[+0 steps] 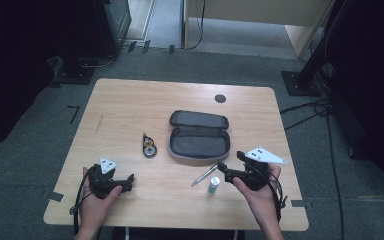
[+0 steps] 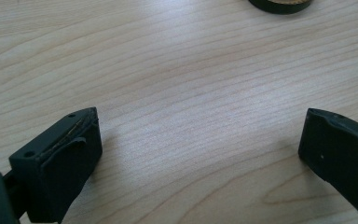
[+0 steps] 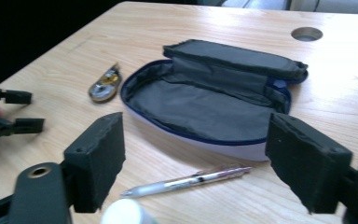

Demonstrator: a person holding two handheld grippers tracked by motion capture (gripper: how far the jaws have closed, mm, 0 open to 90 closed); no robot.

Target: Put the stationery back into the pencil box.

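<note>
An open grey pencil case (image 1: 199, 135) lies in the middle of the wooden table (image 1: 130, 105), its inside bare (image 3: 205, 107). In front of it rest a silver pen (image 1: 204, 175) (image 3: 186, 181) and a small white tube with a green label (image 1: 214, 185), whose cap (image 3: 123, 212) shows low in the right gripper view. A small correction-tape roller (image 1: 149, 146) (image 3: 105, 85) sits to the case's left. My right gripper (image 1: 231, 160) (image 3: 196, 123) hovers open just right of the pen, holding nothing. My left gripper (image 1: 129, 183) (image 2: 200, 126) rests open over bare wood at the front left.
A round cable hole (image 1: 220, 98) is set in the table's far side. A dark round edge (image 2: 279, 4) peeks in at the top of the left gripper view. Cables (image 1: 310, 107) and stand bases lie on the grey floor around the table.
</note>
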